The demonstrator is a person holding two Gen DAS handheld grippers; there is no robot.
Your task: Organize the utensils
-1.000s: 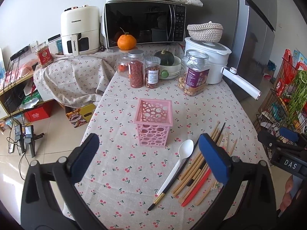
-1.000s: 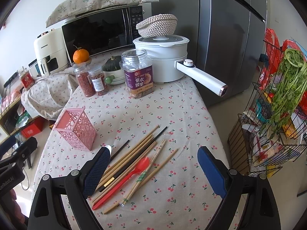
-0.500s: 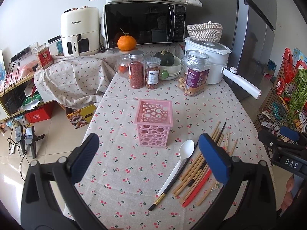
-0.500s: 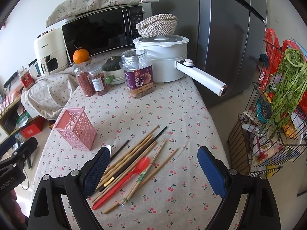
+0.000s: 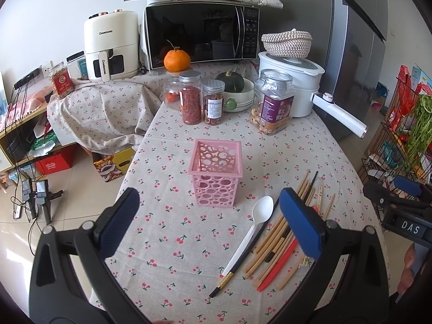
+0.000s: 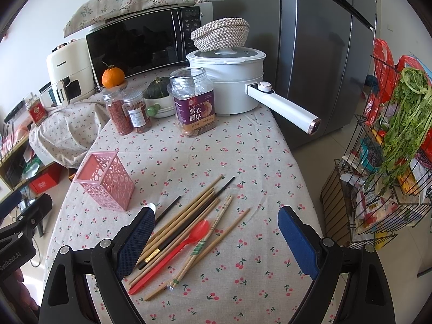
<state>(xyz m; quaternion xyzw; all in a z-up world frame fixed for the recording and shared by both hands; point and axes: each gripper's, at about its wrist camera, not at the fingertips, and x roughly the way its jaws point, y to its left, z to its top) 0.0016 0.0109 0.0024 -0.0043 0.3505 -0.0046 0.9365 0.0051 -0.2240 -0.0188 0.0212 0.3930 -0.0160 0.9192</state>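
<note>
A pink perforated utensil holder (image 5: 216, 171) stands upright and empty mid-table; it also shows in the right wrist view (image 6: 104, 179). To its right lie a white spoon (image 5: 251, 229), a red spoon (image 6: 178, 248) and several wooden and black chopsticks (image 6: 189, 213) in a loose pile. My left gripper (image 5: 213, 221) is open and empty, hovering in front of the holder. My right gripper (image 6: 216, 243) is open and empty above the chopstick pile.
Jars (image 5: 272, 102), a green squash in a bowl (image 5: 232, 86), a white pot with a long handle (image 6: 280, 105), a microwave (image 5: 199, 35) and an air fryer (image 5: 110, 46) fill the table's far end. A wire rack with greens (image 6: 399, 145) stands right.
</note>
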